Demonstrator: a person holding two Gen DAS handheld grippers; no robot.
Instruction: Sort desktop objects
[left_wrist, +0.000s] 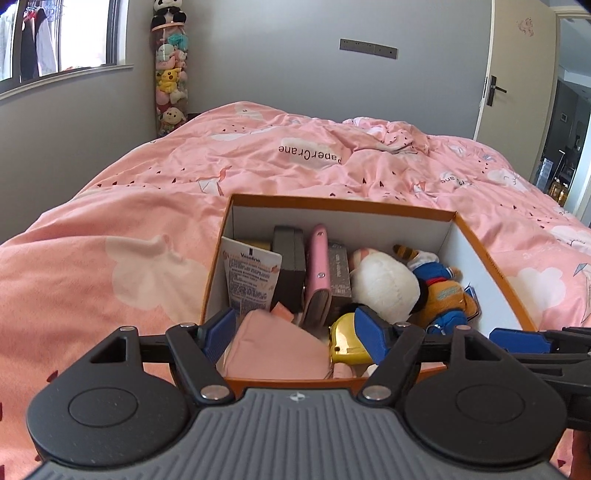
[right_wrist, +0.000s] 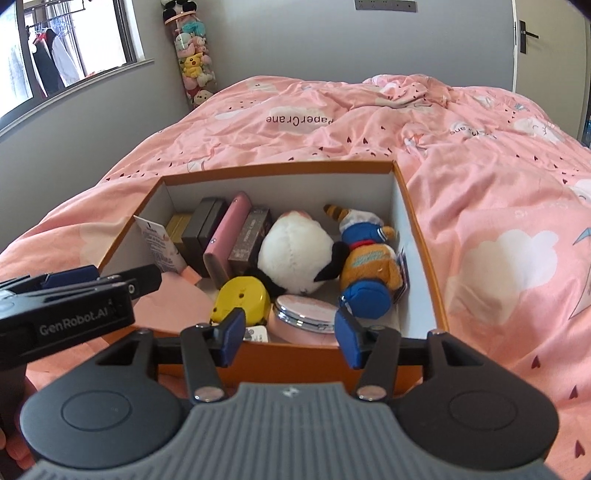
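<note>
An orange box with white inner walls (left_wrist: 332, 218) (right_wrist: 417, 236) sits on the bed. Inside it are a white plush (left_wrist: 384, 284) (right_wrist: 295, 254), a blue and orange duck plush (left_wrist: 443, 288) (right_wrist: 369, 254), a pink wallet (left_wrist: 317, 273) (right_wrist: 229, 229), dark boxes (left_wrist: 290, 258) (right_wrist: 203, 225), a Vaseline tube (left_wrist: 249, 277), a yellow tape measure (left_wrist: 347, 343) (right_wrist: 240, 299), a pink pouch (left_wrist: 273, 347) and a round pink compact mirror (right_wrist: 306, 317). My left gripper (left_wrist: 295, 338) is open and empty over the box's near edge. My right gripper (right_wrist: 290, 338) is open and empty over the near edge too.
The box rests on a pink quilt (left_wrist: 129, 229) (right_wrist: 498, 184) covering the bed. A tube of plush toys (left_wrist: 170, 74) stands in the far corner beside a window (left_wrist: 59, 37). A door (left_wrist: 517, 74) is at the right.
</note>
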